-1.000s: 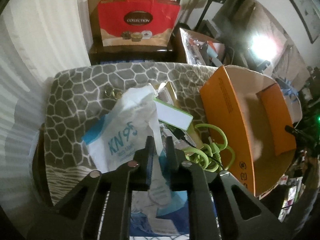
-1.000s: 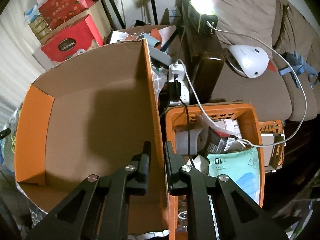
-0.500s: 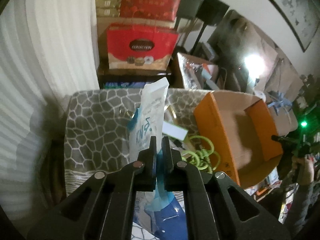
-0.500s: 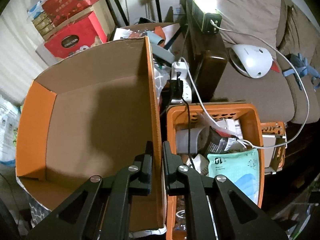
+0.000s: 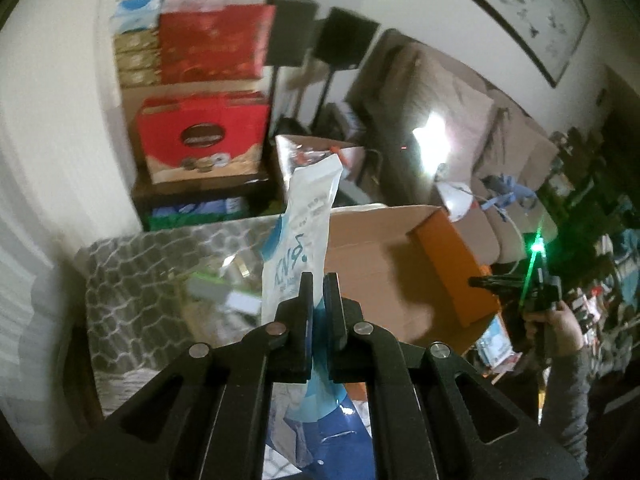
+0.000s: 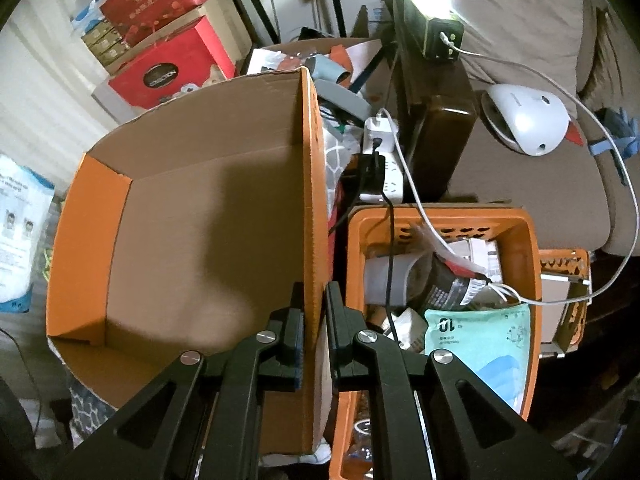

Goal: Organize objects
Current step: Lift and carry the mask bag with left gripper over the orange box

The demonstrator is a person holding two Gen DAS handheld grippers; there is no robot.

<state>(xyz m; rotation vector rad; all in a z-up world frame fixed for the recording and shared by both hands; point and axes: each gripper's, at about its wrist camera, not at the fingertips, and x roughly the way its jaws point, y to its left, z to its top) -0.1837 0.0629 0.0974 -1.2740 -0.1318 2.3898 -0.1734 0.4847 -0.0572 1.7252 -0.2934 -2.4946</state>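
My left gripper (image 5: 319,285) is shut on a white and blue mask packet (image 5: 306,216), which hangs lifted above the grey patterned cushion (image 5: 132,280). The same packet (image 6: 20,232) shows at the left edge of the right wrist view. My right gripper (image 6: 314,294) is shut on the right wall of the orange cardboard box (image 6: 192,216), one finger inside and one outside. The box (image 5: 400,272) stands open and empty to the right of the packet. In the left wrist view a hand holds the right gripper (image 5: 516,284) at the box's far side.
A green and white box (image 5: 224,290) lies blurred on the cushion. An orange basket (image 6: 516,240) with packets and cables stands right of the box. Red gift boxes (image 5: 204,140) are stacked behind. A power strip (image 6: 384,160), a dark table (image 6: 436,120) and a sofa (image 6: 520,184) are at the right.
My left gripper has closed on the mask packet and lifted it off the cushion, swinging toward the orange box. The right gripper keeps its hold on the box wall.
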